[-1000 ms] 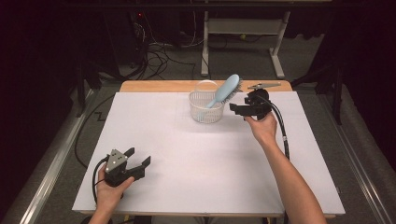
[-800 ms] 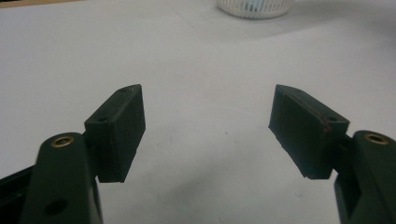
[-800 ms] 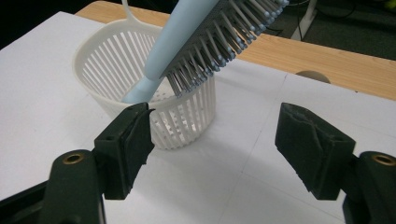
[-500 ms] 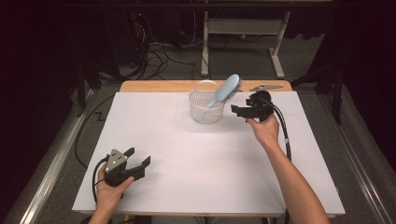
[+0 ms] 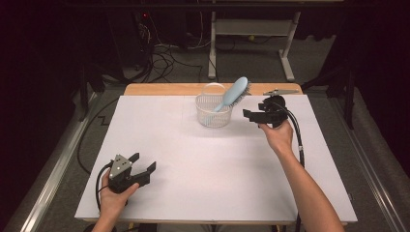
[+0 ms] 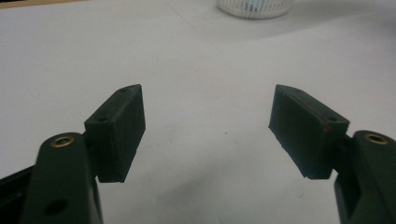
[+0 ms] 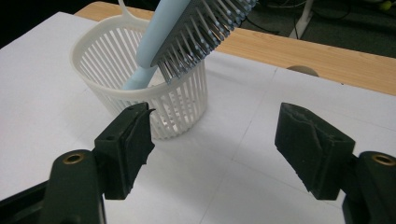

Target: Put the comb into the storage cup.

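Right claw (image 5: 249, 114) gapes empty just beside the basket (image 5: 213, 117) holding the hairbrush (image 5: 231, 94) ahead of it; I'd back off level to avoid tipping it; left claw (image 5: 143, 164) open, idle.

right tool (image 5: 249, 114) | drawn slightly away from basket (image 5: 214, 112) | jaws apart, empty

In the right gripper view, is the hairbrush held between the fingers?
No. The right gripper is open with nothing between its fingers, and the hairbrush leans in the white basket.
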The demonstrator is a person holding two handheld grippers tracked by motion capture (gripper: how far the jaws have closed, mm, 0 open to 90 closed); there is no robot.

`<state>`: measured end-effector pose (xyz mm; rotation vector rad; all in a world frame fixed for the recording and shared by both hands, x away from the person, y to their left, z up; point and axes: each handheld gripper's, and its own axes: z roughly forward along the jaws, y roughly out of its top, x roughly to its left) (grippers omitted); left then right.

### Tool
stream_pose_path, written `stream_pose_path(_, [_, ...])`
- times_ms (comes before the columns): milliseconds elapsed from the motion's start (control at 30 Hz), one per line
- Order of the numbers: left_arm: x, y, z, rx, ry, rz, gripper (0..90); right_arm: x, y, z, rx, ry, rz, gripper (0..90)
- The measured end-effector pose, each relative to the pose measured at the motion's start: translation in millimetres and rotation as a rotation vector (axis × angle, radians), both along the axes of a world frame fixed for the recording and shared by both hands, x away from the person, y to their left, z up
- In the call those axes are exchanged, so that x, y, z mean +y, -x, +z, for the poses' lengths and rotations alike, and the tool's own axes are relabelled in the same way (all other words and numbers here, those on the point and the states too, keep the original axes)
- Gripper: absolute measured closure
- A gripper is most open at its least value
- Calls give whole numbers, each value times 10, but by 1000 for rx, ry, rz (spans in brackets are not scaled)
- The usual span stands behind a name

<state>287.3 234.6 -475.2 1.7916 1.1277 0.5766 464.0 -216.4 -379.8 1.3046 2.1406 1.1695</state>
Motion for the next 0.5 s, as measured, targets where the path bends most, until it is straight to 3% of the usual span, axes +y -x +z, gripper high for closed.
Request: stream_pose_path(500, [2,-5,-2,1,2,3,278,-60,55,-5,-2,-5,-7,279])
